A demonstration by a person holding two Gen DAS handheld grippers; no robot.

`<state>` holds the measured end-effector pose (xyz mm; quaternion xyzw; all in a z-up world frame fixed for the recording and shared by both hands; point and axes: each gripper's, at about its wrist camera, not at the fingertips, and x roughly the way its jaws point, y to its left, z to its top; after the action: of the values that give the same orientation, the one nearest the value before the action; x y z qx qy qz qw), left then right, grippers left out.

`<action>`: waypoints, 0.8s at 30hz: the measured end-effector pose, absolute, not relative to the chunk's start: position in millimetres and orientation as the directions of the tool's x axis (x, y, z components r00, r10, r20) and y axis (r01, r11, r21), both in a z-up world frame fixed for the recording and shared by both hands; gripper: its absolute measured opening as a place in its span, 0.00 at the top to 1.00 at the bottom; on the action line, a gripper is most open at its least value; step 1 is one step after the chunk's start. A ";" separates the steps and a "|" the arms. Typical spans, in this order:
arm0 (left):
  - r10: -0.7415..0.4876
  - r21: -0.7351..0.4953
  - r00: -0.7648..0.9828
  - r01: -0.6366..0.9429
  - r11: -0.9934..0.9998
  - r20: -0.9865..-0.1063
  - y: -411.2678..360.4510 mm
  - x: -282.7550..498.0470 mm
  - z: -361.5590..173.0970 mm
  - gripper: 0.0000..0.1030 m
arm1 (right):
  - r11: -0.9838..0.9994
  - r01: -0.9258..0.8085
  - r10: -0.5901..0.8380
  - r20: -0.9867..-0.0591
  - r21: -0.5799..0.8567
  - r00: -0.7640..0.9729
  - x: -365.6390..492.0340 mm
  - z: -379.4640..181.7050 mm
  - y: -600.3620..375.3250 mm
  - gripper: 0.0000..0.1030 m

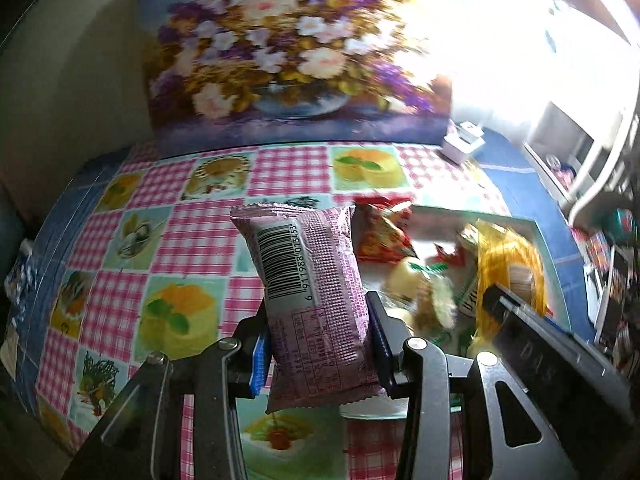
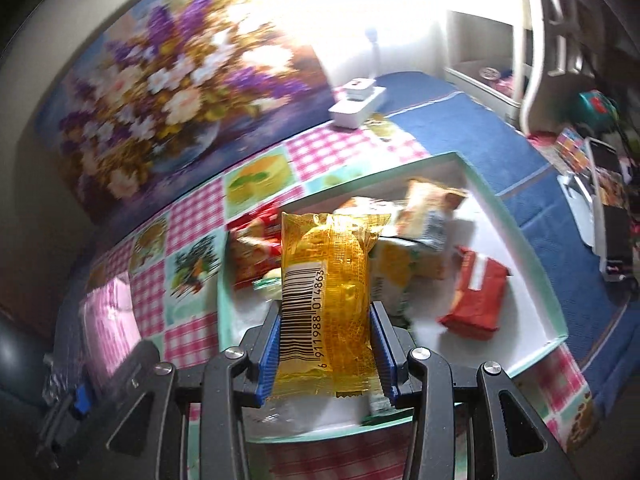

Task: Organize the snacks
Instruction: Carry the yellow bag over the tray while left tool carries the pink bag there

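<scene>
Left hand-held gripper point(image 1: 320, 354) clamps pink snack pkt point(image 1: 310, 296); right point(image 2: 325, 354) clamps yellow pkt point(image 2: 326, 288)

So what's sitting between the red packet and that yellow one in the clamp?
In the right wrist view, a loose pile of pale snack packs in the box lies between the red packet and the yellow packet.

I see a flower painting point(image 1: 296, 48) leaning against a cream wall point(image 1: 76, 80) behind the table point(image 1: 192, 236), which wears a pink checked cloth. Hard daylight floods in beside white furniture point(image 2: 492, 44) on the right.
</scene>
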<state>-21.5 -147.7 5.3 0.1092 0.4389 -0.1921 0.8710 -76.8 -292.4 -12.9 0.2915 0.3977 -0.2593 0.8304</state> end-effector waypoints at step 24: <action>-0.301 0.054 0.431 0.641 0.765 -0.851 -218.8 -52.1 -23.4 0.56 | 0.562 0.794 -0.266 -0.859 0.230 0.437 -104.7 -34.9 -342.4 0.57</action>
<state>-52.1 -218.8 -23.4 0.1888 0.4505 -0.2857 0.8245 -104.7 -342.4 -34.9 0.3233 0.4085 -0.3383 0.7837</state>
